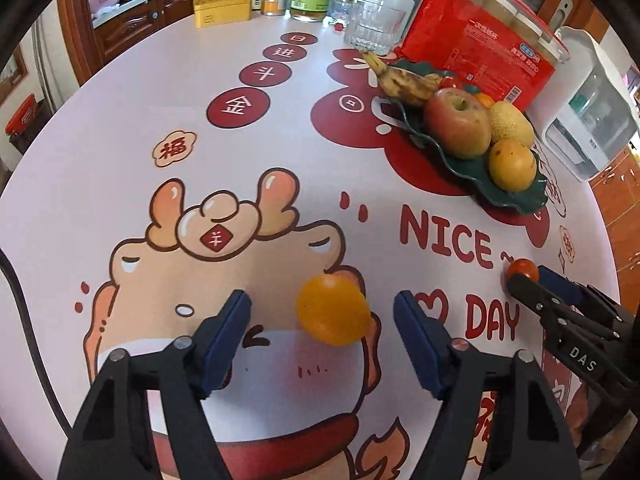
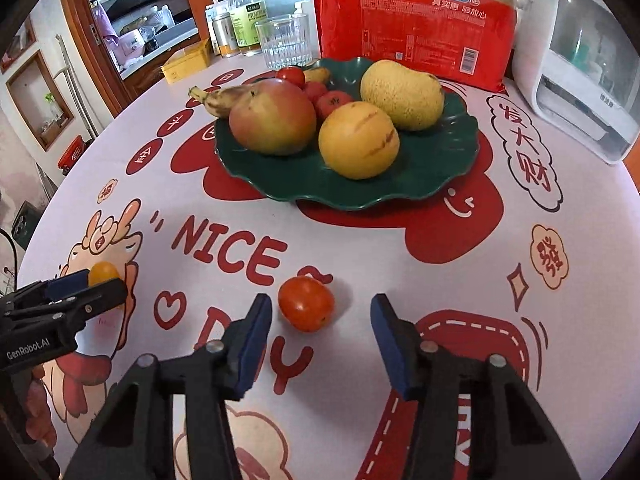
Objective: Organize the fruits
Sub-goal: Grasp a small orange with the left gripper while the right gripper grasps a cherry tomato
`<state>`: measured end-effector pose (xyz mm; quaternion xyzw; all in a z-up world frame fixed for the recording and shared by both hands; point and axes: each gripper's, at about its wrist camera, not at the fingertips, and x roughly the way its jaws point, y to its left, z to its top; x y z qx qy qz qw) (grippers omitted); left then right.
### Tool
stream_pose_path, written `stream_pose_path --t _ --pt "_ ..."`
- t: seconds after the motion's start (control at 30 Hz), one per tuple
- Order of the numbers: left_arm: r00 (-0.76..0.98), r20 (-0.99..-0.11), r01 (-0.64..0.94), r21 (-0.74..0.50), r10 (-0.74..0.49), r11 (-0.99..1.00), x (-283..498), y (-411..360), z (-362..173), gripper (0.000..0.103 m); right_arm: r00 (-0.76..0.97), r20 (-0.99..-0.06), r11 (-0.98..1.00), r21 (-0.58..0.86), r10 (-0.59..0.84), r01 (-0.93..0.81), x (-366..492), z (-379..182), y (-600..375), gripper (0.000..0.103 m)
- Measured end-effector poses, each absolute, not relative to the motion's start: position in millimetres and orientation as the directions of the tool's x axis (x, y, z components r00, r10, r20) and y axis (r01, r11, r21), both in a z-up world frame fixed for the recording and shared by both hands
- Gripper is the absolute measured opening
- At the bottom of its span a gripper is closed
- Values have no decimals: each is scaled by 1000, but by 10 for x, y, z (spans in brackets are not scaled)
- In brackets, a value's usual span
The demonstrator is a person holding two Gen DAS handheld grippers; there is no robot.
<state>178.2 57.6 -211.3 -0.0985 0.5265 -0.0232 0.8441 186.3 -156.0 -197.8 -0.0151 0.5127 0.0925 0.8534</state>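
Note:
A small yellow tomato (image 1: 333, 309) lies on the printed tablecloth between the open fingers of my left gripper (image 1: 322, 314); it also shows in the right wrist view (image 2: 102, 273). A small red tomato (image 2: 306, 303) lies on the cloth just ahead of my open right gripper (image 2: 321, 316); it also shows in the left wrist view (image 1: 522, 269). Neither gripper holds anything. A dark green wavy plate (image 2: 432, 168) farther back holds an apple (image 2: 273, 117), a yellow fruit (image 2: 359, 140), a pear (image 2: 402, 94), a banana (image 2: 224, 100) and small red tomatoes (image 2: 334, 102).
Behind the plate stand a red pack of paper cups (image 2: 412, 28), a glass (image 2: 285, 42), bottles (image 2: 248, 12) and a yellow tin (image 1: 222, 9). A white appliance (image 2: 580, 64) sits at the right. The round table's edge curves at the left and right.

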Motion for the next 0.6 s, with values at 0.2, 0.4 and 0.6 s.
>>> stream_pose_path --t 0.2,0.4,0.6 --pt "456 -880 -43 -170 -132 984 1793 500 -2106 40 469 -872 982 59 137 -178 1869 -2017 -1560 39" --pt "469 -874 -44 -168 -128 985 1779 475 -2113 34 474 -867 980 73 154 -184 1879 -2018 -1584 28" --pt "465 -871 -35 -197 -159 980 1778 495 -2108 33 489 -853 979 109 182 -174 1840 -1979 -1629 28"
